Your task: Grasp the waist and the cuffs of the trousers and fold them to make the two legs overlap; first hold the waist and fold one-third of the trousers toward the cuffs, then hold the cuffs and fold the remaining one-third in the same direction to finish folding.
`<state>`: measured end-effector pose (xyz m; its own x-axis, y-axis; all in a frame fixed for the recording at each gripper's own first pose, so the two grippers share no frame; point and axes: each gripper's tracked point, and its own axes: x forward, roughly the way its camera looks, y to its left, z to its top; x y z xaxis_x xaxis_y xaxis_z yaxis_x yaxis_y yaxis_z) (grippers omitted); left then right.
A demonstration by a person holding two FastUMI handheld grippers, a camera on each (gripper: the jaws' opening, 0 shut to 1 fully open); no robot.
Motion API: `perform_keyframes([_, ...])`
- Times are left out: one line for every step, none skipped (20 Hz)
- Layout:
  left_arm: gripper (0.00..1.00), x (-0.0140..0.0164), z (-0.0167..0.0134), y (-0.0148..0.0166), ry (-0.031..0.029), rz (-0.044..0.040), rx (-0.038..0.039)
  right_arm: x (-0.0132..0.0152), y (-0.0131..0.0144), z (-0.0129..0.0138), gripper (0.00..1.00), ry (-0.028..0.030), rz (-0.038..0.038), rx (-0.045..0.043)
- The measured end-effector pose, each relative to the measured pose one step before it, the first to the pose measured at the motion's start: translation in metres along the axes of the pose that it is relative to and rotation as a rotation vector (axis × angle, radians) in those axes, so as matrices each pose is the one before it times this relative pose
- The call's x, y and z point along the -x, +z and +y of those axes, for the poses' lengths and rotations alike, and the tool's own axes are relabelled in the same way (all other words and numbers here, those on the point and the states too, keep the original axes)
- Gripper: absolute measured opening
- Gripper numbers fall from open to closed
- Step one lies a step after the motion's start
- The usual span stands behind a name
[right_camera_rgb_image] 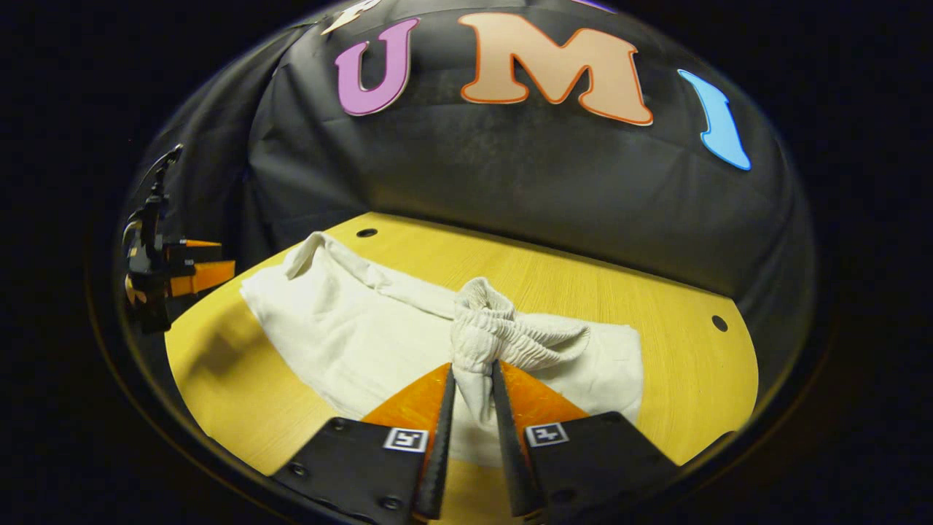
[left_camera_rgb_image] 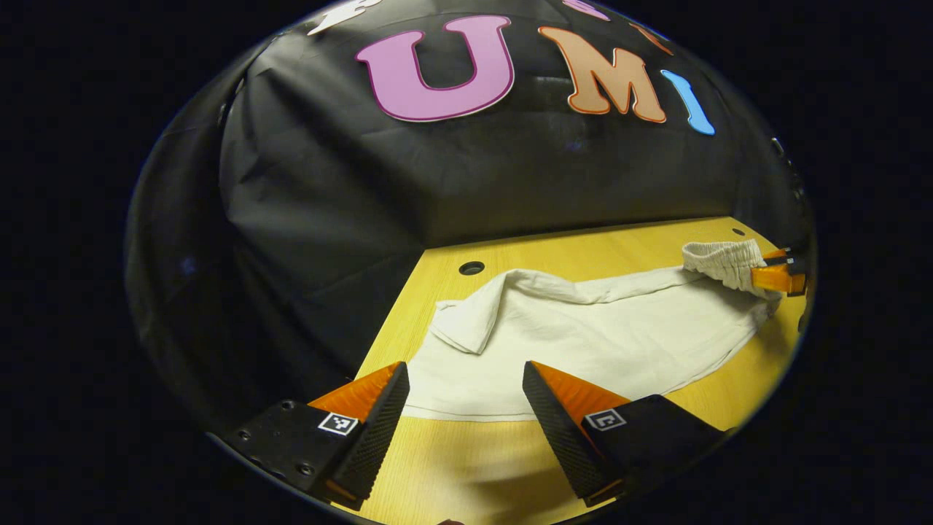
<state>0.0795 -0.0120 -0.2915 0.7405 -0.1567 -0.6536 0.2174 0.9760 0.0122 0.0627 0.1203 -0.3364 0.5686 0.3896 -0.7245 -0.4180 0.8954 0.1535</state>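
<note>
- The table (right_camera_rgb_image: 678, 379) is seen under the trousers (left_camera_rgb_image: 583, 335), which are spread flat across it, the cuff end nearest the left gripper, one cuff corner turned over.
- The waist (right_camera_rgb_image: 503, 335), at the trousers' far end from the left gripper, is bunched and lifted off the table.
- The right gripper (right_camera_rgb_image: 472, 408) is pinched on the waist, both fingers pressing the gathered band.
- The left gripper (left_camera_rgb_image: 466, 408) is spread, held just short of the trousers' cuff edge, touching nothing.
- The first step, overlapping the legs, is judged in hand; next, a cuff grasp by the left gripper is called for.
</note>
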Motion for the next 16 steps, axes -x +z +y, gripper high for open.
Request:
perform_keyframes([0.96,-0.00515,0.00282,-0.00227,-0.00194,0.00880,0.00321,0.00001,0.00936,-0.00281,0.50,0.01186,-0.00553,0.00976])
perform_keyframes([0.96,-0.00643,0.00330,-0.00337,0.00009,0.01024,0.00485,-0.00066,0.00065,-0.00133,0.65,0.00394,-0.01149,0.01112])
perform_keyframes([0.96,-0.00451,0.00239,-0.00392,0.00479,0.00326,0.00537,0.00454,-0.00372,0.00266,0.80,-0.00237,-0.00518,0.00844])
perform_keyframes([0.96,-0.00839,0.00328,-0.00180,0.00054,0.00448,0.01246,0.00213,0.00048,-0.00139,0.95,-0.00701,0.00187,0.00277])
perform_keyframes([0.96,-0.00810,0.00311,-0.00396,-0.00270,0.00880,0.01538,0.00033,-0.00353,0.00134,0.96,-0.00646,0.00802,0.00027])
perform_keyframes([0.96,-0.00751,0.00464,-0.00328,0.00613,0.00902,0.01721,0.00233,-0.00086,0.00008,0.98,-0.00959,0.00697,0.00162])
perform_keyframes([0.96,-0.00755,0.00413,-0.00520,0.00751,0.00951,0.01695,0.00272,-0.00076,0.00104,0.98,-0.00838,0.00265,0.00274])
perform_keyframes([0.96,-0.00547,0.00291,-0.00497,0.00613,0.01383,0.01654,0.00311,0.00030,0.00025,0.98,-0.00774,0.00045,0.00350])
perform_keyframes([0.96,-0.00501,0.00216,-0.00549,0.00573,0.01803,0.01165,0.00214,-0.00046,0.00047,0.98,-0.00652,0.00039,0.00274])
perform_keyframes([0.96,-0.00708,0.00204,-0.00772,0.00446,0.02058,0.00586,0.00161,0.00048,-0.00159,0.99,-0.00491,0.00199,0.00232])
perform_keyframes([0.96,-0.00520,-0.00033,-0.00807,-0.00031,0.02456,0.00456,0.00268,-0.00095,-0.00122,0.99,-0.00660,0.00310,0.00380])
perform_keyframes([0.96,-0.00272,-0.00020,-0.00704,0.00177,0.02168,0.00689,0.00632,-0.00373,0.00031,0.99,-0.00383,0.00312,0.00644])
perform_keyframes([0.96,-0.00205,0.00003,-0.00625,0.00083,0.01769,0.00885,0.00350,-0.00173,0.00091,0.98,-0.00419,0.00374,0.00321])
perform_keyframes([0.96,-0.00305,-0.00007,-0.00504,-0.00123,0.01819,0.01167,0.00233,0.00007,0.00001,0.98,-0.00407,-0.00011,0.00078])
perform_keyframes([0.97,-0.00007,0.00039,0.00072,-0.00254,-0.00716,0.01331,0.00102,0.00008,0.00077,0.98,-0.00359,-0.00260,-0.00236])
perform_keyframes([0.96,-0.00091,-0.00237,0.00147,-0.00731,-0.01165,0.00610,0.00183,0.00043,-0.00063,0.98,-0.00285,-0.00131,-0.00322])
